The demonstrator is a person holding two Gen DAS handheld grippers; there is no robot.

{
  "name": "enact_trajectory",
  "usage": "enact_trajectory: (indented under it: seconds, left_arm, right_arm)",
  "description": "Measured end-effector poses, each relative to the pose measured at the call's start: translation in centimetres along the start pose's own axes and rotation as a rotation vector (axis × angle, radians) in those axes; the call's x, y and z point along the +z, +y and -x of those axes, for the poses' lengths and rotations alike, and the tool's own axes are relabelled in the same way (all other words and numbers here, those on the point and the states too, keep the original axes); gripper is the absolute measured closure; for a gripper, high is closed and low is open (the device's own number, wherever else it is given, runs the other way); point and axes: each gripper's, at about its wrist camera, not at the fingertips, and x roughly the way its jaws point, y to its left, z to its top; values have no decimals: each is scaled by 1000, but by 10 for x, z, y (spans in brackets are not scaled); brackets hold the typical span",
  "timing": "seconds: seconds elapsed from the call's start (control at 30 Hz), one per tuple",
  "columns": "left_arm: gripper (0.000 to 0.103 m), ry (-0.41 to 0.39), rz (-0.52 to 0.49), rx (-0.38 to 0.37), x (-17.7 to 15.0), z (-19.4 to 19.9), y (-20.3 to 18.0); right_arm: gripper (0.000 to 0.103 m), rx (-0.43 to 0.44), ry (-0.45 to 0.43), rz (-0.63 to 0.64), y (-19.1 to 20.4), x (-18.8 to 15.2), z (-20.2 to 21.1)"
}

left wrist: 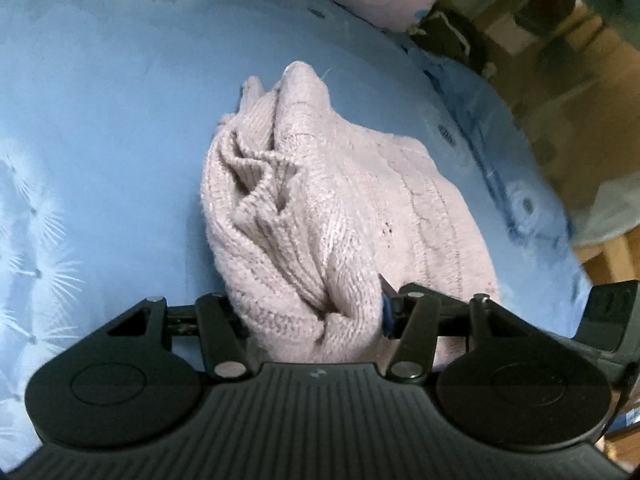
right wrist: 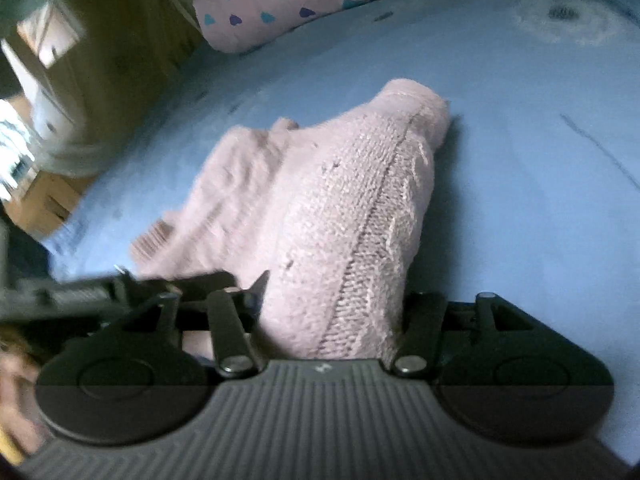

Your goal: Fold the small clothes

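- Pale pink knitted sweater [left wrist: 320, 208] lies bunched on a blue bedsheet [left wrist: 120, 120] — one end lifted.
- Left gripper [left wrist: 312, 320] clamps its bunched edge.
- Right gripper [right wrist: 332, 320] grasps another part.

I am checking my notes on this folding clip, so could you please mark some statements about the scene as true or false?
1. The garment is a pale pink knitted sweater. True.
2. It lies on a green sheet. False: the bed sheet is blue.
3. Knit fabric sits bunched between the fingers of the left gripper. True.
4. The right gripper has nothing between its fingers. False: a fold of the sweater fills the gap.
5. A pink pillow with heart prints lies beyond the sweater. True.
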Motion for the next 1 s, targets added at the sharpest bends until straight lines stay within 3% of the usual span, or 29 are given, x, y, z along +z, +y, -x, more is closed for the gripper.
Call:
enact_trajectory:
  seconds: [0.1, 0.3, 0.37, 0.43, 0.5, 0.77, 0.87, 1.0]
  left_arm:
    - [40, -18, -70, 47, -3, 11, -12]
    - [31, -52, -98, 151, -7, 24, -16]
    - [30, -70, -102, 172, -10, 29, -13]
    - [27, -76, -124, 190, -12, 31, -11]
    - [23, -80, -168, 233, -15, 26, -10]
    - [22, -83, -93, 197, -17, 27, 9]
    - [22, -89, -109, 212, -24, 32, -1]
    - [21, -92, -161, 230, -37, 45, -13]
  right_arm:
    - [40, -40, -35, 49, 8, -8, 8]
    - [42, -71, -119, 3, 4, -17, 35]
    - [49, -106, -182, 38, 10, -22, 48]
    - [65, -141, -226, 85, 15, -29, 57]
    - [67, -163, -228, 118, 18, -33, 56]
    - [64, -262, -245, 313, 32, -49, 33]
    - [62, -261, -263, 291, 31, -53, 41]
    - [49, -229, -292, 236, 30, -59, 54]
